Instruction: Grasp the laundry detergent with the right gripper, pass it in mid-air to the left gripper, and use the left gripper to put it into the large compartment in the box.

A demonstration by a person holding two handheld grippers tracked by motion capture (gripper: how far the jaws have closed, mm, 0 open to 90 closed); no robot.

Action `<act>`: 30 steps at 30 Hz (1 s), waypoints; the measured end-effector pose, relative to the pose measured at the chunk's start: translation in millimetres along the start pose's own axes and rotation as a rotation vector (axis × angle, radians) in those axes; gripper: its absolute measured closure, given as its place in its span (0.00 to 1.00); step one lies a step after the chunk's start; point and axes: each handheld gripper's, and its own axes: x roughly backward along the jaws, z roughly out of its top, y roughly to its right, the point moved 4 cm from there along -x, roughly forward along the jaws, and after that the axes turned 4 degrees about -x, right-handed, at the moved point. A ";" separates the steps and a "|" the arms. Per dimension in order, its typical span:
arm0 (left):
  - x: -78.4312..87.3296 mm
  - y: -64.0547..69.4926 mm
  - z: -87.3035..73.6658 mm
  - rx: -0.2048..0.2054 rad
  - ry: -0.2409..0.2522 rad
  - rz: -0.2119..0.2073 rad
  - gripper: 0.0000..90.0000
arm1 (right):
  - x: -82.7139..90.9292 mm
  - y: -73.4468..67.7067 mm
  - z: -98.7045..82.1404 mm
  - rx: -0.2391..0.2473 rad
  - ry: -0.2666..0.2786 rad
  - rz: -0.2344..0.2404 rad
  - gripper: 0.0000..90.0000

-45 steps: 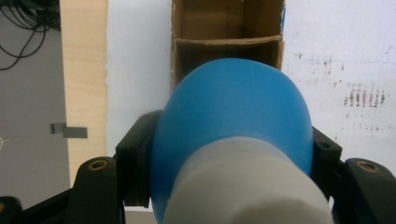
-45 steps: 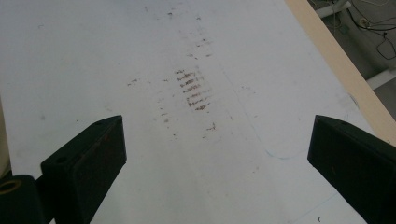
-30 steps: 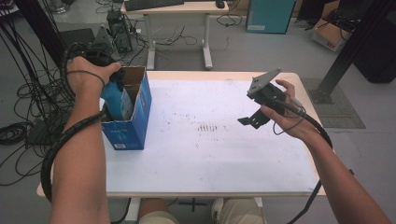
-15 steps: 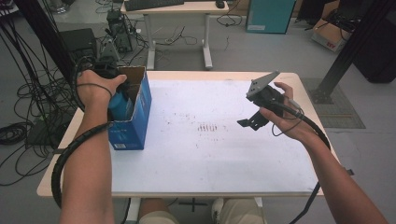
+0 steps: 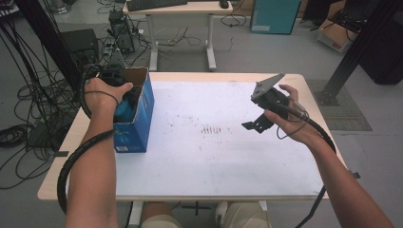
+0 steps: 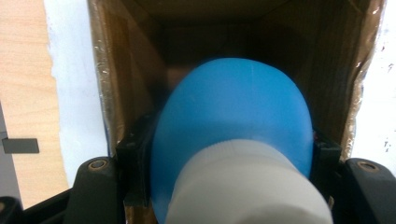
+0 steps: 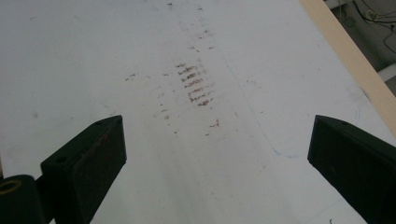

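Nearest the person, both forearms come in over the front edge of the table, which carries a white sheet marked with a patch of brownish scuffs. Taking the box as landmark: it stands upright at the table's left edge, blue outside, brown cardboard inside, its top open.

The right gripper hangs in the air well to the right of the box, above the sheet just right of the scuffs. In the right gripper view its jaws stand wide apart with nothing between them, the bare sheet and the scuffs lying beyond.

The left hand is over the box's open top, and the left gripper points down into it. Its jaws pinch a blue bottle with a white cap, one jaw on each flank. The bottle sits inside the box, between its cardboard walls, cap toward the camera. Whether it touches the box's floor I cannot tell.

Beyond the box, off the table's far left corner, cables and dark equipment lie on the floor.
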 end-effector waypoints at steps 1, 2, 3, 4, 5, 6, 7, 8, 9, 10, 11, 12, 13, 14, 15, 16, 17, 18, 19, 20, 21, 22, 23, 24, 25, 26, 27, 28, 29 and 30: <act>-1.6 -0.2 0.0 -0.004 -0.002 0.002 0.40 | 0.3 0.0 0.1 -0.001 0.001 0.000 0.05; -2.9 -0.3 -0.1 -0.004 -0.006 0.000 0.40 | 0.5 0.1 0.2 -0.001 0.001 -0.001 0.05; -3.8 -0.7 -0.1 -0.004 -0.007 0.000 0.40 | 0.8 0.3 0.0 -0.002 0.001 -0.001 0.05; -5.2 -1.2 -0.2 -0.003 -0.007 0.001 0.40 | 1.0 0.8 -0.2 0.001 0.002 -0.001 0.05; -6.8 -1.6 -0.3 -0.008 -0.014 0.000 0.40 | 1.3 1.1 -0.7 -0.003 0.001 -0.004 0.05; -8.4 -1.8 -0.5 -0.013 -0.018 0.002 0.40 | 1.6 2.0 -1.4 0.002 0.001 -0.003 0.05; -9.7 -2.1 -0.6 -0.015 -0.015 0.003 0.40 | 1.7 2.1 -1.9 -0.004 -0.001 -0.006 0.05; -10.1 -2.4 -0.3 -0.016 -0.010 0.003 0.40 | 1.9 2.4 -2.5 -0.006 -0.003 -0.007 0.05; -10.1 -2.5 -0.2 -0.017 -0.008 0.004 0.40 | 2.0 2.9 -3.0 -0.002 -0.004 -0.006 0.05; -10.2 -2.3 0.1 -0.021 -0.011 0.003 0.40 | 1.9 3.3 -3.2 0.001 -0.004 -0.007 0.05; -10.1 -2.1 0.4 -0.024 -0.011 0.004 0.40 | 1.7 3.3 -3.4 -0.002 -0.006 -0.008 0.05; -10.1 -2.0 0.6 -0.029 -0.012 0.005 0.40 | 1.5 2.9 -3.2 -0.006 -0.005 -0.010 0.05; -10.6 -1.7 0.8 -0.029 -0.010 0.005 0.40 | 1.4 2.9 -2.9 -0.005 -0.004 -0.009 0.05; -11.3 -1.6 1.0 -0.028 -0.003 0.008 0.40 | 1.5 2.8 -2.6 -0.007 -0.004 -0.009 0.05; -11.4 -1.7 1.2 -0.029 -0.003 0.008 0.40 | 1.6 2.5 -2.3 -0.010 -0.003 -0.010 0.05; -11.8 -1.9 1.6 -0.031 0.000 0.009 0.40 | 1.5 2.8 -1.9 -0.005 -0.002 -0.009 0.05; -12.0 -2.2 1.9 -0.031 0.001 0.008 0.40 | 1.6 2.8 -1.5 -0.007 -0.003 -0.009 0.05; -12.1 -2.4 2.2 -0.032 0.001 0.008 0.40 | 1.7 2.9 -1.3 -0.007 -0.004 -0.010 0.05; -12.3 -2.4 2.5 -0.034 0.002 0.007 0.40 | 1.6 2.9 -1.1 -0.009 -0.004 -0.011 0.05; -12.7 -2.2 2.9 -0.034 0.003 0.006 0.40 | 1.9 3.6 -1.2 0.000 -0.008 -0.008 0.05; -12.8 -2.1 3.2 -0.036 0.004 0.006 0.40 | 1.6 3.4 -0.8 -0.009 -0.007 -0.013 0.05; -12.9 -2.3 3.5 -0.037 0.004 0.006 0.40 | 1.7 3.7 -0.8 -0.009 -0.009 -0.012 0.05; -12.9 -2.5 3.8 -0.037 0.003 0.005 0.40 | 1.6 3.8 -0.7 -0.009 -0.010 -0.012 0.05; -12.9 -2.7 4.2 -0.035 0.005 0.005 0.40 | 1.2 4.5 -0.4 0.000 -0.008 -0.012 0.05; -13.1 -3.0 4.5 -0.036 0.006 0.004 0.40 | 1.2 4.6 -0.6 -0.007 -0.010 -0.014 0.05; -13.2 -3.3 4.7 -0.038 0.006 0.004 0.40 | 1.1 4.8 -0.6 -0.008 -0.011 -0.013 0.05; -13.1 -3.7 4.9 -0.036 0.006 0.002 0.40 | 0.8 4.9 -0.6 -0.010 -0.010 -0.014 0.05; -13.2 -3.9 5.0 -0.036 0.006 0.001 0.40 | 0.4 5.5 -0.8 -0.006 -0.011 -0.013 0.05; -13.3 -4.3 5.0 -0.036 0.008 -0.001 0.40 | 0.1 5.7 -0.6 0.000 -0.009 -0.014 0.05; -13.4 -4.7 5.0 -0.035 0.010 -0.003 0.39 | -0.1 6.0 -0.7 0.002 -0.013 -0.016 0.05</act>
